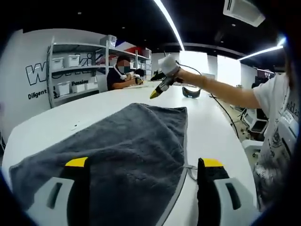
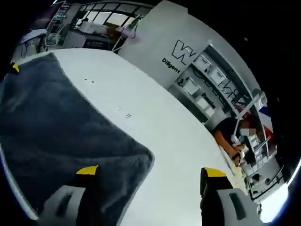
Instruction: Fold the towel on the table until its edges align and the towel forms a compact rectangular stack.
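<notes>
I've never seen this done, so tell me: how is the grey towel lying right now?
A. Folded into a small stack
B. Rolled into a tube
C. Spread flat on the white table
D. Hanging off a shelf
C: the grey towel lies spread out in one layer on the white table, with the open left gripper and right gripper above its corners.

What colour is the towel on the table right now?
Dark grey, plain, with a lighter grey edge band. The towel shows best in the left gripper view.

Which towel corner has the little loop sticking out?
The near corner of the grey towel by the left gripper's right-hand jaw. A small loop pokes out there onto the white table; the far corners show none.
</notes>
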Tool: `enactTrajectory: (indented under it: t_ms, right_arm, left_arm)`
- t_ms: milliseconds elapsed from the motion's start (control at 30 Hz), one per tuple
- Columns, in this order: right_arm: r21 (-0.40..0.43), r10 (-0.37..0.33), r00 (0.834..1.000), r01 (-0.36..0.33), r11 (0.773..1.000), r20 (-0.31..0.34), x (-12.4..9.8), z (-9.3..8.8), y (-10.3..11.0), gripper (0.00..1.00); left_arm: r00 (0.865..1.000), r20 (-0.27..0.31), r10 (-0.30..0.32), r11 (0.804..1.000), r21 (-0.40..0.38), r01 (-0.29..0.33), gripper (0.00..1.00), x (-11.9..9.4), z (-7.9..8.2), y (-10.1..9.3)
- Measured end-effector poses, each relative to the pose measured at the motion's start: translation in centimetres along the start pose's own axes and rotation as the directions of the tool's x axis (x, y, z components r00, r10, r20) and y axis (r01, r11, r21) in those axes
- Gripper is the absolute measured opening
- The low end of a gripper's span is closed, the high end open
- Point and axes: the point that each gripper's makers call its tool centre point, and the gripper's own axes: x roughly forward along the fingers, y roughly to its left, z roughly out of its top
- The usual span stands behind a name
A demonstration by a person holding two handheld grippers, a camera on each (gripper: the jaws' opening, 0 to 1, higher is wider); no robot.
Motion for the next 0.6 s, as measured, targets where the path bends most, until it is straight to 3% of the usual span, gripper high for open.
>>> enactTrajectory:
  t_ms: [167,400,533,600]
  right_arm:
    - [-0.019,0.109,0.993,-0.108,0.994,0.041,-3.2,0.3,4.6,0.99]
    - [-0.002,0.193,0.975,-0.194,0.981,0.111,-7.9,-0.4,10.5,0.99]
    - [-0.006,0.263,0.945,-0.267,0.964,0.194,-9.8,-0.8,14.1,0.99]
    - [-0.015,0.326,0.922,-0.331,0.944,0.21,-10.6,-1.4,16.2,0.99]
  left_arm:
    - [1.0,0.012,0.012,1.0,-0.006,-0.012,0.99,-0.5,0.4,0.4]
    - [0.999,0.016,0.031,0.999,-0.016,-0.031,0.99,-0.7,0.4,1.0]
    - [1.0,0.017,0.024,0.999,-0.027,-0.024,0.99,-0.2,0.4,0.8]
    - [0.999,0.02,0.031,0.999,-0.014,-0.031,0.99,-0.2,0.6,0.7]
